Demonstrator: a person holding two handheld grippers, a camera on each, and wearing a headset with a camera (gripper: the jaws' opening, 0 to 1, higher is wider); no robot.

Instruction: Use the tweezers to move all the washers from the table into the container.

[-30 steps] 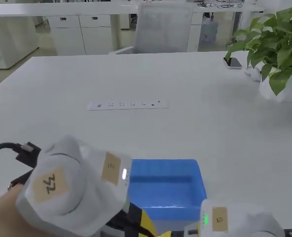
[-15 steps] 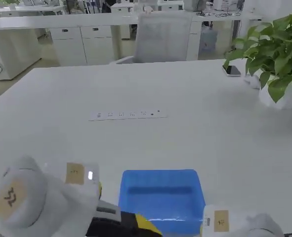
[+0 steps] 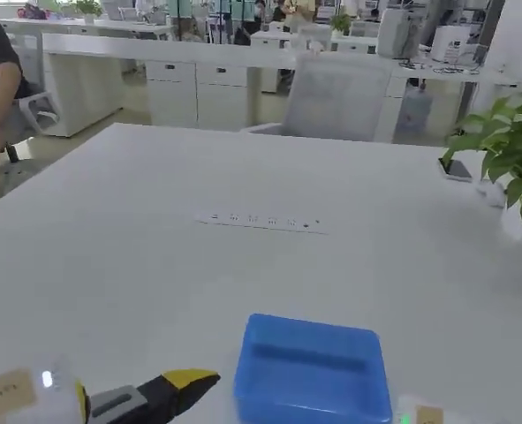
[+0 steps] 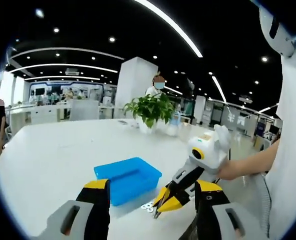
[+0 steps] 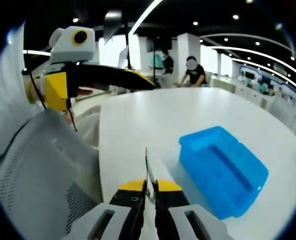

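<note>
The washers (image 4: 148, 206) lie in a small cluster on the table (image 3: 155, 265), just beside the near side of the blue container (image 3: 313, 369), close to the table's near edge. In the left gripper view the tweezers (image 5: 146, 167) reach in from the right, their tip just beside the cluster; whether it touches a washer is too small to tell. The right gripper (image 5: 150, 186) has its jaws pressed together on the tweezers, whose thin blade sticks straight out ahead of them, to the left of the container. The left gripper (image 4: 152, 187) holds nothing; its jaws stand wide apart above the table, and in its own view the washers and the tweezer tip appear between them.

The container sits near the middle of the near edge, open side up. Beyond it the table is bare as far as a power strip (image 3: 261, 221) set into the middle. A potted plant (image 3: 508, 150) stands by the right edge and a chair (image 3: 340, 97) behind the far edge.

The head view has tilted upward since a second ago. Back then the left gripper overlapped the container's left side; now its yellow jaw tip is clear of the container, to its left.
</note>
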